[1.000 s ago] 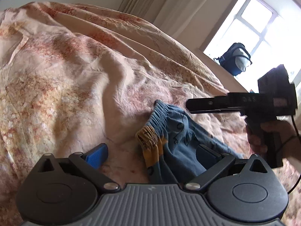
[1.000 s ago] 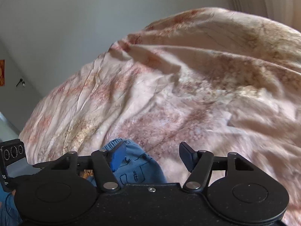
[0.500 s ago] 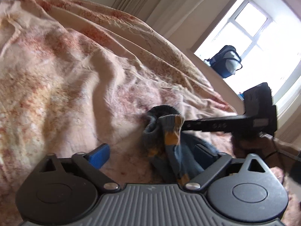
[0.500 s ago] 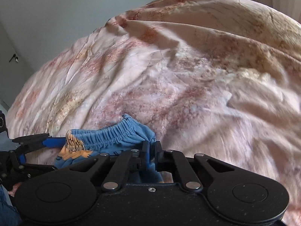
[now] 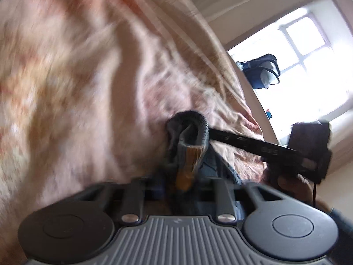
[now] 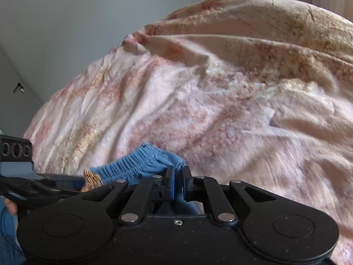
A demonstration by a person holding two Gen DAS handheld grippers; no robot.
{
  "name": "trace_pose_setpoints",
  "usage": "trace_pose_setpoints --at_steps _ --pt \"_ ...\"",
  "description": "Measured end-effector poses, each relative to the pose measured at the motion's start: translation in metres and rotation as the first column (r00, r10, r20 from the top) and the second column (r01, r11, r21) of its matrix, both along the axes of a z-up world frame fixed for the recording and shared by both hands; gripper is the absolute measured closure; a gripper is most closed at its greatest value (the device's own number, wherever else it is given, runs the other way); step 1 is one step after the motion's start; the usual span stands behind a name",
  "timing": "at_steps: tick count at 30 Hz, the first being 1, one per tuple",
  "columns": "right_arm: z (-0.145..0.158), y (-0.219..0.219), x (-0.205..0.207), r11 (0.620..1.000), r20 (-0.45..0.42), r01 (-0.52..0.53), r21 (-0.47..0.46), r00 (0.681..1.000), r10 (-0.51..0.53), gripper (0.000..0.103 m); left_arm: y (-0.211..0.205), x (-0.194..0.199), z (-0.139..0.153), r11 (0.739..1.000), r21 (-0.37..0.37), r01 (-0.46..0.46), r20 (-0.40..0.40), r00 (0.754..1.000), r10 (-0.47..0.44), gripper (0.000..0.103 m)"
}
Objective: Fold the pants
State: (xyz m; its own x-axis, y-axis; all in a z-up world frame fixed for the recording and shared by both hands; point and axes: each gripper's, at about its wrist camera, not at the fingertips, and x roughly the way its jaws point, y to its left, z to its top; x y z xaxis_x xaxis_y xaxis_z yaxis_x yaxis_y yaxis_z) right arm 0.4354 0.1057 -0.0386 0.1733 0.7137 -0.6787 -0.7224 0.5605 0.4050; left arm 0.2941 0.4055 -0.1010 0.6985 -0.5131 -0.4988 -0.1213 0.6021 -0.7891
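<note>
Small blue pants with an elastic waistband and yellow trim lie bunched on the bed. My right gripper pinches the waistband's right end; its jaws are opening a little, but blue cloth is still pressed between the pads. In the blurred left wrist view, my left gripper is closing on the yellow-trimmed part of the pants, with cloth between its fingers. The right gripper's finger reaches in from the right to the raised waistband. The left gripper's fingers show at the left edge of the right wrist view.
A rumpled pink floral bedspread covers the whole bed. A bright window has a dark backpack on its sill. A person's hand holds the right tool. A grey wall and a door handle lie beyond the bed.
The right gripper shut on the waistband and lifted it. The left gripper moved in and down, rolled, and its wide-open jaws closed around the yellow-trimmed cloth.
</note>
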Motion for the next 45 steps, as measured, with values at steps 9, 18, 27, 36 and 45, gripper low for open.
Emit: trace_pose_setpoints --at_steps 9,18,27,36,45 --pt "0.033 -0.008 -0.046 0.988 0.222 0.131 -0.08 0.969 -0.111 0.044 -0.003 -0.027 0.02 0.994 0.081 -0.079 0.074 0.995 0.074 0.09" --pt "0.001 -0.021 -0.055 0.918 0.353 0.229 -0.324 0.93 -0.107 0.03 -0.001 -0.021 0.015 0.992 0.089 -0.088 0.011 0.996 0.087 0.09" --pt "0.03 -0.004 -0.046 0.984 0.333 0.13 -0.124 0.939 -0.082 0.03 -0.006 -0.013 0.015 0.988 0.131 -0.077 0.013 0.997 0.075 0.09" --pt "0.01 0.024 -0.013 0.911 0.369 0.311 -0.271 0.908 -0.2 0.035 -0.004 -0.011 0.014 0.989 0.134 -0.064 0.017 0.998 0.062 0.09" --pt "0.032 -0.036 -0.09 0.957 0.331 0.23 -0.176 0.93 -0.163 0.017 0.0 -0.009 0.011 0.992 0.108 -0.064 -0.001 0.998 0.064 0.09"
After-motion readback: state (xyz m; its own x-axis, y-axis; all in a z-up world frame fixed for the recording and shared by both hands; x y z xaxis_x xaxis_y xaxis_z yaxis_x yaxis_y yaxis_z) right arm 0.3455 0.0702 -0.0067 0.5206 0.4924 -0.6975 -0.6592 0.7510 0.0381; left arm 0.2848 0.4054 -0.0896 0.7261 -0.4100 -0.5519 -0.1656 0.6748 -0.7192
